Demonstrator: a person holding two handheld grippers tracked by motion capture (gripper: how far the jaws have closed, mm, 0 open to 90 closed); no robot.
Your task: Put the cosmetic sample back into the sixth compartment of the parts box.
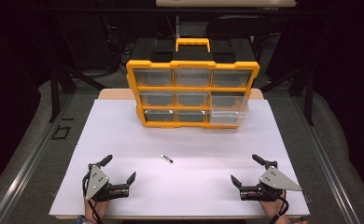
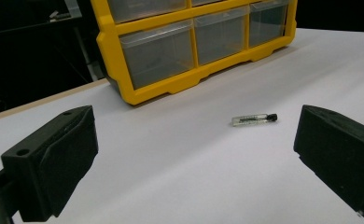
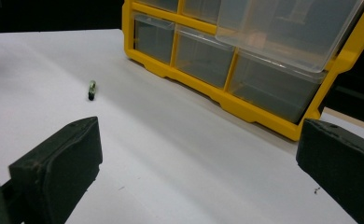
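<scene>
A yellow organizer (image 1: 192,91) with clear drawers stands upright at the far middle of the white table (image 1: 124,135), its handle (image 1: 192,44) on top. Everything else sits nearer the person than that organizer. Its drawers form three rows of three, and the middle-row drawer (image 1: 230,112) at the organizer's right end is pulled partway out, overhanging the one below it (the others look flush with the frame).

A small clear vial (image 1: 166,158) with a black cap lies flat on the table, well in front of the organizer and roughly below its middle column, touching nothing.

The left gripper (image 1: 119,170) rests at the near edge, far in front of the organizer's left side, jaws spread wide and empty. The right gripper (image 1: 247,169) rests far in front of the organizer's right side, jaws likewise wide apart with nothing between them. The vial lies between the two grippers, well apart from both.
</scene>
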